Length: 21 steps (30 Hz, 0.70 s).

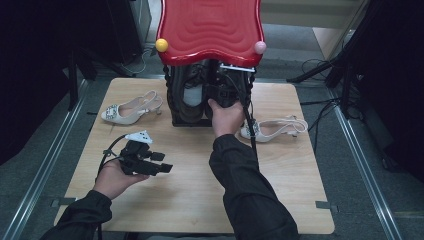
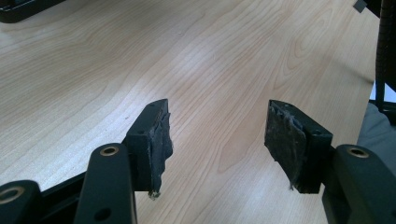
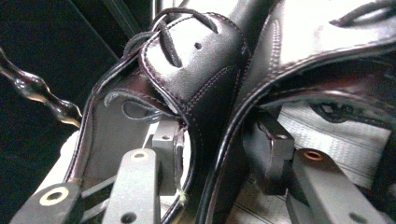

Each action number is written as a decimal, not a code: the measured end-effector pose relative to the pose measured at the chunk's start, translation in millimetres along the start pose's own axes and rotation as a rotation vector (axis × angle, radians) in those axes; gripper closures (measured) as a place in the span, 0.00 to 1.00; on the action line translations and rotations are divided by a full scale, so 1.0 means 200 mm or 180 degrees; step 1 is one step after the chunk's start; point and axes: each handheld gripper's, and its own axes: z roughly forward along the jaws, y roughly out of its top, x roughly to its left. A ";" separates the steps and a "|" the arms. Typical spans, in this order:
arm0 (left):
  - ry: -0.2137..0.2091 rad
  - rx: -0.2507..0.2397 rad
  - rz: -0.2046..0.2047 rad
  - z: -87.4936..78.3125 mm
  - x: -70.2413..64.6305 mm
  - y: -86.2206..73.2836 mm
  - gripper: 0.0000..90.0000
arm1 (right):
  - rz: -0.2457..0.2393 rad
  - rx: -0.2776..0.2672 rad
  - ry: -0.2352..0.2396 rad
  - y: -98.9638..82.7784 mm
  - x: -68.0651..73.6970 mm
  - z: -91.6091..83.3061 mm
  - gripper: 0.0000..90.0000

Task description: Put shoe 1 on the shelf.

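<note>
A pair of black leather lace-up shoes (image 1: 191, 95) stands on the lower shelf of a shoe rack under its red wavy top (image 1: 210, 27). My right gripper (image 1: 221, 92) reaches in there. In the right gripper view, one jaw sits inside each shoe and my right gripper (image 3: 215, 140) is shut on the two adjoining side walls of the black shoes (image 3: 201, 70). My left gripper (image 1: 162, 162) is held in a hand low over the front left of the wooden table (image 1: 200, 200). Its jaws (image 2: 217, 116) stand open with nothing between them.
A white heeled sandal (image 1: 130, 110) lies at the table's back left, and another (image 1: 272, 129) lies right of the rack near the right forearm. A yellow knob (image 1: 161, 45) and a pink knob (image 1: 260, 47) mark the red top's front corners. Metal rails flank the table.
</note>
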 end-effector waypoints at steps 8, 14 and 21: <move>0.0010 -0.0004 -0.0007 0.00 0.00 0.00 0.45 | -0.0053 0.0007 0.0021 0.00 0.00 -0.03 0.67; 0.0014 -0.0014 -0.0001 0.00 0.00 0.00 0.45 | 0.0003 0.0064 0.0186 0.00 -0.02 -0.07 0.67; 0.0027 -0.0011 0.0019 -0.01 0.00 0.00 0.45 | 0.0029 0.0074 0.0255 0.00 -0.02 -0.08 0.64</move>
